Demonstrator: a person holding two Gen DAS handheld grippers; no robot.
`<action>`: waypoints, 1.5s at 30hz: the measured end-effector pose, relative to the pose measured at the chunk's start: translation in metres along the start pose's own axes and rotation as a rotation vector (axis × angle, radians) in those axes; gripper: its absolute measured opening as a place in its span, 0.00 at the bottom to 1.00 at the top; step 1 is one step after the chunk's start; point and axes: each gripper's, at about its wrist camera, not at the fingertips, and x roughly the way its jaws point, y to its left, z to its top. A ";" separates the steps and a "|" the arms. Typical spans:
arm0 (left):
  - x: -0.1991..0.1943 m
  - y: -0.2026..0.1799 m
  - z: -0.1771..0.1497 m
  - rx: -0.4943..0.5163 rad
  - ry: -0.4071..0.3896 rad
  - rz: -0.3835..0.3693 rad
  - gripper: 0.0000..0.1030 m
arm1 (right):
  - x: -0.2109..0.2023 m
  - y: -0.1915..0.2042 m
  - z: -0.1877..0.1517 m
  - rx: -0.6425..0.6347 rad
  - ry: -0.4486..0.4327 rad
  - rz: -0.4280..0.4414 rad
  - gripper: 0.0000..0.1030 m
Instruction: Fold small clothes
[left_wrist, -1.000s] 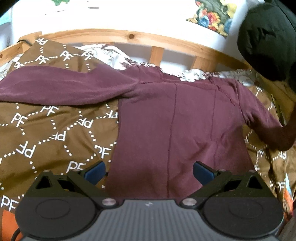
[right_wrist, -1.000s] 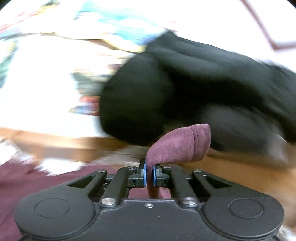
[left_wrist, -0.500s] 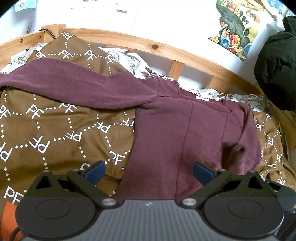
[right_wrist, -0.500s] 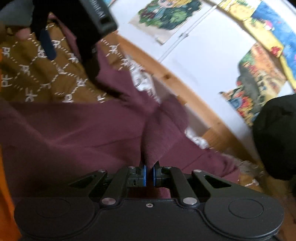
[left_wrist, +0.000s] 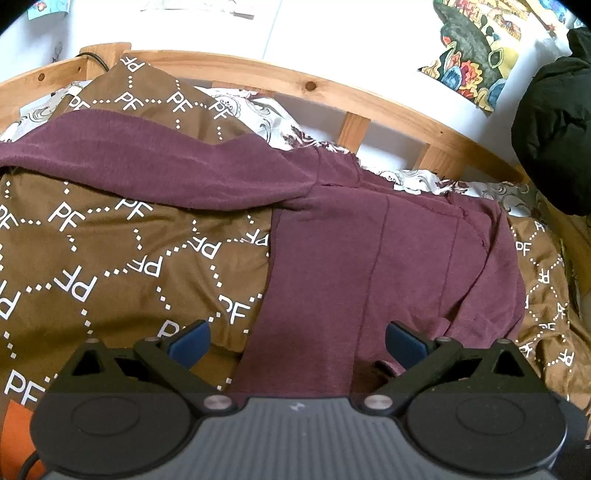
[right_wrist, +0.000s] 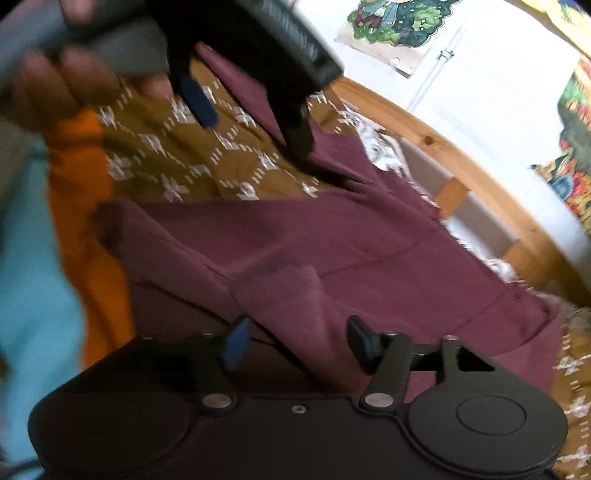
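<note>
At lower centre, the right gripper (right_wrist: 295, 341) was opening around the maroon top's (left_wrist: 369, 258) sleeve (right_wrist: 295, 295), while the left gripper (left_wrist: 297, 341) hung open.

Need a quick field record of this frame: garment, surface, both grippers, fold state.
garment: maroon long-sleeve top, spread flat
surface: brown blanket with white PF print on a bed with a wooden rail
right sleeve: folded in over the body, lying between the right gripper's pads
left sleeve: still stretched out sideways, unfolded
left gripper: open, over the hem, holding nothing
right gripper: jaws opening, pads off the cloth
background: black garment at the bed's far corner
fold state: one sleeve in, one left
</note>
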 end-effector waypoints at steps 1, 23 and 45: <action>0.001 0.000 0.000 -0.002 0.005 0.002 0.99 | -0.004 -0.001 0.001 0.027 -0.012 0.009 0.69; 0.011 0.001 -0.005 0.003 0.053 0.011 0.99 | 0.029 -0.053 -0.007 0.394 0.118 0.045 0.02; 0.033 -0.032 -0.034 0.144 0.154 -0.084 0.99 | -0.066 -0.098 -0.020 0.490 -0.111 0.005 0.69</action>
